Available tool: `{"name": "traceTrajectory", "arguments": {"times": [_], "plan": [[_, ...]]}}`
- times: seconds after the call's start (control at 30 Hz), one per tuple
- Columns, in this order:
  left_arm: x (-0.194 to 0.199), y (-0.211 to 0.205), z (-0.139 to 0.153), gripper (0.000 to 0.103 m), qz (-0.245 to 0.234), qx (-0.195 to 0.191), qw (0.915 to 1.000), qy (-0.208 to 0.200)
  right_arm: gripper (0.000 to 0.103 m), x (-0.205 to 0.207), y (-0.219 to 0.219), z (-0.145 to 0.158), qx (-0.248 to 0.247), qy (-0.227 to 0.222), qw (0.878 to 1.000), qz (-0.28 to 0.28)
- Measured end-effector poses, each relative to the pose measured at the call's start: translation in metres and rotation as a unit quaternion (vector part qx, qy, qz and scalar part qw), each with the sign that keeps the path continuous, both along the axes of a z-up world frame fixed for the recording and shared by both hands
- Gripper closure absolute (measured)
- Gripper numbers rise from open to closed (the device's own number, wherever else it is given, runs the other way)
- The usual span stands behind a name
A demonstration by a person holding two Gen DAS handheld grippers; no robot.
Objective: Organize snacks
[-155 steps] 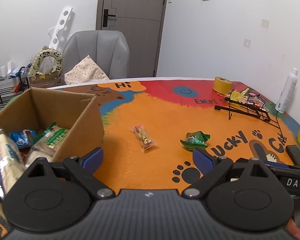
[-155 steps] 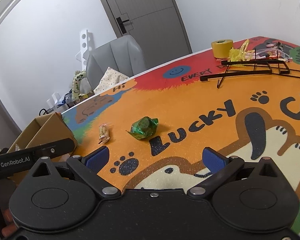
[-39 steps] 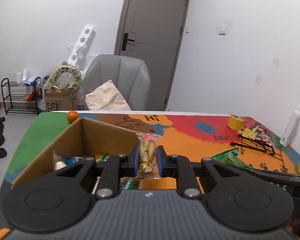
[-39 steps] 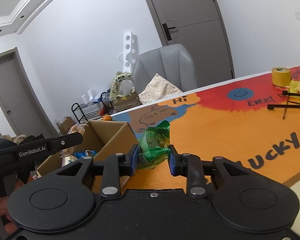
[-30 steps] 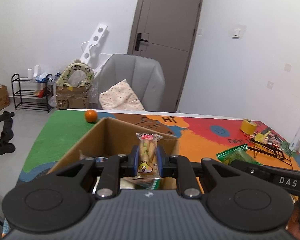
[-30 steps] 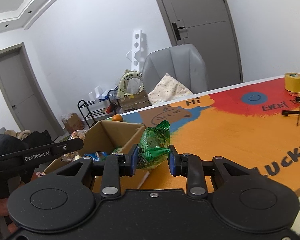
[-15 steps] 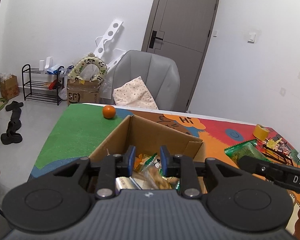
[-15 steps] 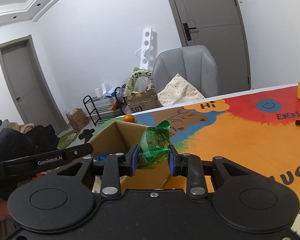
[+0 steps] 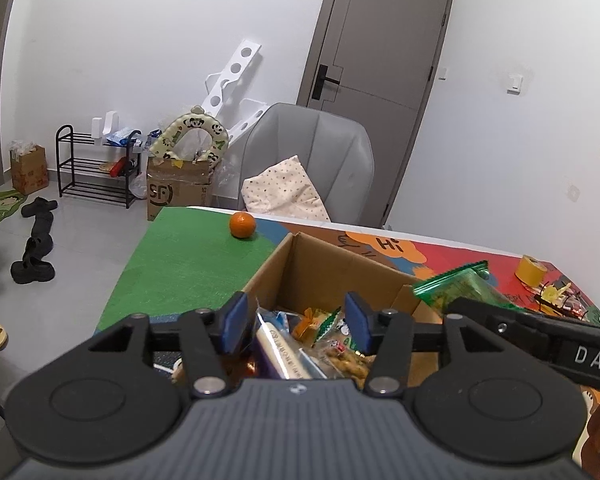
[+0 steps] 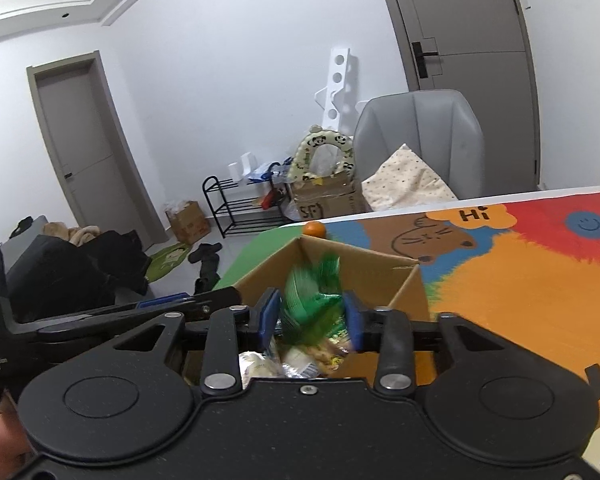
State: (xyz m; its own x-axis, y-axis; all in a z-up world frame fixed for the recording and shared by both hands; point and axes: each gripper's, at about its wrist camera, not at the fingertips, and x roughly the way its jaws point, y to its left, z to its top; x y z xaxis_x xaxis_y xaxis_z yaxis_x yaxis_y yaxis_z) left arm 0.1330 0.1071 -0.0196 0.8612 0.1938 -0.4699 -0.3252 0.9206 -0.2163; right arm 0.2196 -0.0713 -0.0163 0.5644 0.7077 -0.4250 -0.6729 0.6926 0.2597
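Both grippers hang over the cardboard box [image 9: 332, 272], which sits on the tabletop [image 9: 188, 264] near the orange [image 9: 243, 225].

The step looks like dropping snacks into the box. To do it well, each gripper should stay right above the box, spread its fingers wide, and wait until the snack falls clear before it pulls away.

The left gripper [image 9: 296, 322] has its fingers opening with nothing between them. The right gripper [image 10: 311, 316] has its fingers opening too, and the green snack bag [image 10: 314, 300] is between them, blurry, so it seems let go and slipping down.

The bag is shiny, green and crinkly. Many small packets fill the box.
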Motion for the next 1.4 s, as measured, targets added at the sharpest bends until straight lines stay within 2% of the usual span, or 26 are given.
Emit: {"name": "traceTrajectory", "arguments": {"times": [0.03, 0.2, 0.3, 0.53, 0.67, 0.77, 1.1, 1.2, 1.4], "plan": [[-0.001, 0.001, 0.000, 0.047, 0.000, -0.001, 1.0000, 0.002, 0.055, -0.001, -0.002, 0.000, 0.001, -0.001, 1.000, -0.003], [-0.008, 0.002, 0.002, 0.026, 0.005, -0.002, 1.0000, -0.002, 0.055, -0.004, -0.012, 0.002, 0.006, 0.007, 1.000, -0.021], [-0.011, -0.001, 0.004, 0.021, 0.001, 0.001, 1.0000, -0.003, 0.050, -0.011, -0.019, 0.002, 0.005, 0.003, 1.000, -0.028], [-0.015, -0.016, 0.001, 0.017, -0.011, 0.004, 0.9999, 0.004, 0.042, -0.021, -0.042, -0.003, 0.008, 0.008, 0.999, -0.052], [-0.020, -0.028, 0.004, 0.012, -0.019, 0.010, 0.9998, 0.003, 0.031, -0.026, -0.060, -0.001, 0.016, 0.007, 0.997, -0.069], [-0.023, -0.037, 0.007, 0.007, -0.022, 0.016, 0.9996, 0.001, 0.027, -0.030, -0.073, 0.000, 0.019, 0.007, 0.997, -0.081], [-0.032, -0.068, 0.015, 0.003, -0.059, 0.025, 0.9979, 0.011, 0.005, -0.040, -0.106, 0.000, 0.022, 0.009, 0.993, -0.117], [-0.034, -0.076, 0.018, 0.002, -0.070, 0.024, 0.9972, 0.014, 0.000, -0.044, -0.115, 0.001, 0.022, 0.007, 0.992, -0.124], [-0.042, -0.089, 0.025, 0.000, -0.077, 0.026, 0.9965, 0.015, 0.000, -0.056, -0.137, 0.004, 0.024, 0.010, 0.990, -0.135]]}}
